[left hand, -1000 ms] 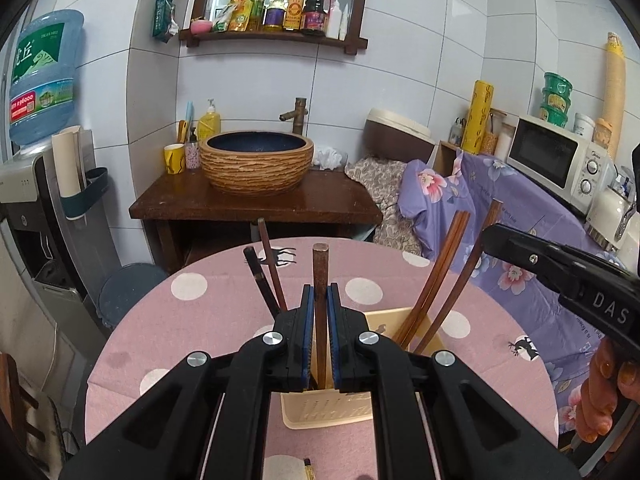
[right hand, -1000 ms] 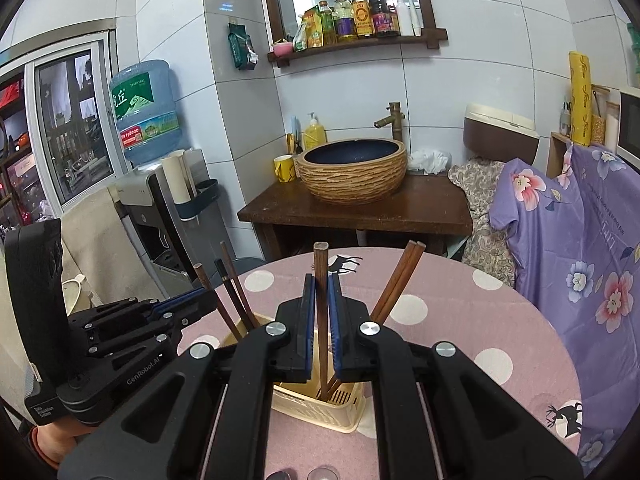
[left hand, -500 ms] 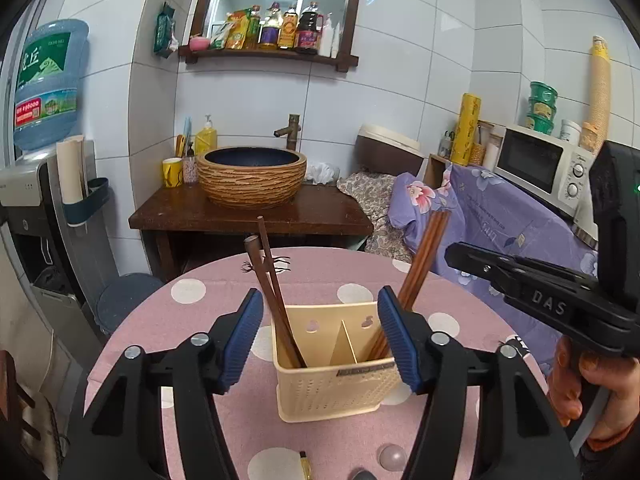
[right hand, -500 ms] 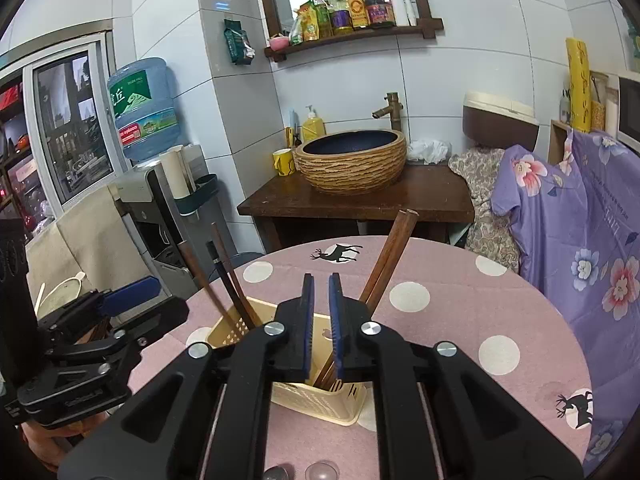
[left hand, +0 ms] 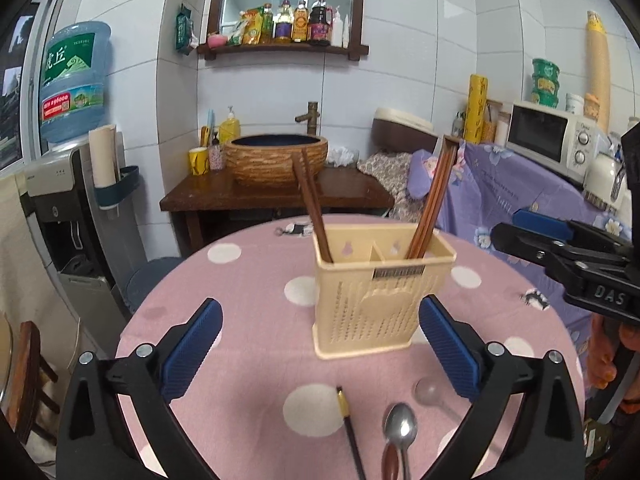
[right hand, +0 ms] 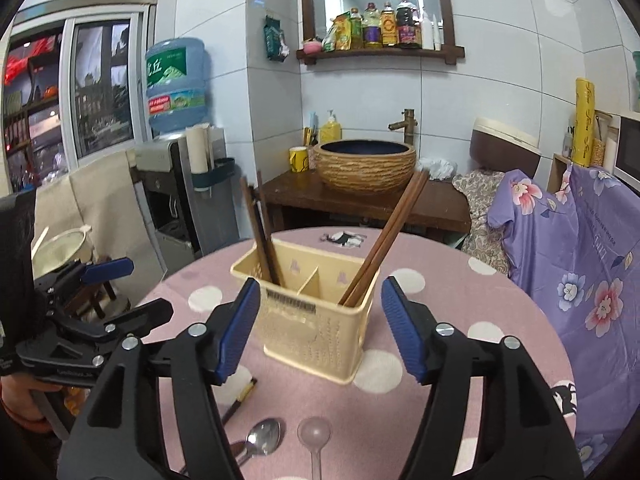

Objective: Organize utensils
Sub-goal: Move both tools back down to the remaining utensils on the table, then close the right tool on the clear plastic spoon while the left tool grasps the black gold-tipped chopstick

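Note:
A cream plastic utensil holder with two compartments stands on the pink dotted round table. Brown chopsticks lean in its left compartment and more chopsticks in its right one. On the table near me lie a metal spoon, a clear plastic spoon and one dark chopstick. My left gripper is open and empty, short of the holder. My right gripper is open and empty, its pads either side of the holder and nearer to me.
Behind the table stand a dark wooden washstand with a woven basin, a water dispenser at left, and a purple floral-covered counter with a microwave at right. The right gripper shows in the left wrist view.
Both grippers let go of their chopsticks into the holder, opened wide and drew back and up from it. The spoons and loose chopstick on the table came into view.

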`<state>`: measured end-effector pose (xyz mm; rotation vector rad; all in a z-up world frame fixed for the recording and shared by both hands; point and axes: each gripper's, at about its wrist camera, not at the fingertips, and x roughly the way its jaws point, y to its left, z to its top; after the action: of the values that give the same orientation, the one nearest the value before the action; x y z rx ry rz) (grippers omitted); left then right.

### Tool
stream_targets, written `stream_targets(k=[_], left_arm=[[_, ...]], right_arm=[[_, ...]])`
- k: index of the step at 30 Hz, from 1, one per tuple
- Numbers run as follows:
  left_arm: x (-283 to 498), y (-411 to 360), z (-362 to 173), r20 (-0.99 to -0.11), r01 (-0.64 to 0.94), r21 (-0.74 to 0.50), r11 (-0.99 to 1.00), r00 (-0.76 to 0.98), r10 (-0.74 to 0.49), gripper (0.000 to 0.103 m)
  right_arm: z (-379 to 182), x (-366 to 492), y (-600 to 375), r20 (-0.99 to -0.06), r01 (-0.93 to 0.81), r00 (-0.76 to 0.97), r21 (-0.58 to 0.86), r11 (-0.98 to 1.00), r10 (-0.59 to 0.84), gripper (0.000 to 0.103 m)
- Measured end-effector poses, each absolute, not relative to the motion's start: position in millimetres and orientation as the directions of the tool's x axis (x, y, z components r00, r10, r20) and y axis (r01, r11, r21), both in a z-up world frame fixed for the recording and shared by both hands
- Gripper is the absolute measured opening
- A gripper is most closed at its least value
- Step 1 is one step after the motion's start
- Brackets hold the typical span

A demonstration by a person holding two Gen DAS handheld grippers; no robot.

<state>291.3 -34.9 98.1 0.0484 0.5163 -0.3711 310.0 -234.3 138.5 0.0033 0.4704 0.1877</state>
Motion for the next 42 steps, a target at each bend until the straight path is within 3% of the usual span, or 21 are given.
stream_targets(k=[3, 19, 29, 42], left_arm=[[288.4, -29.9, 82.8, -0.523, 0.348, -0.056, 0.936, 0.788, -0.324, 0.098], [273.6, -11.4, 15.3, -0.646, 0.322, -0.096, 0.942, 0.7, -0.305, 0.097], [272.9, -3.2, -15.4, -0.701, 0.311, -0.141, 0.94, 0.64, -0.316, 0.069], [275.7, -11.3, -21.7, -0.717, 0.336, -0.143, 0.931, 0.613, -0.332, 0.059]], right_arm=[[120.8, 301.4, -227.4, -0.477, -0.194, 0.86, 0.018, 0.981, 0.179, 0.072], [14.8, 284.9, -216.2, -0.667, -0.214, 0.719, 0.054, 0.975, 0.195, 0.072], [-30.2, 284.8, -202.1, -0.758, -0.241, 0.644, -0.073, 0.968, 0.103, 0.066], [-42.6, 320.6, -213.2, -0.808, -0.219, 0.574, 0.003, 0.976, 0.131, 0.052]])
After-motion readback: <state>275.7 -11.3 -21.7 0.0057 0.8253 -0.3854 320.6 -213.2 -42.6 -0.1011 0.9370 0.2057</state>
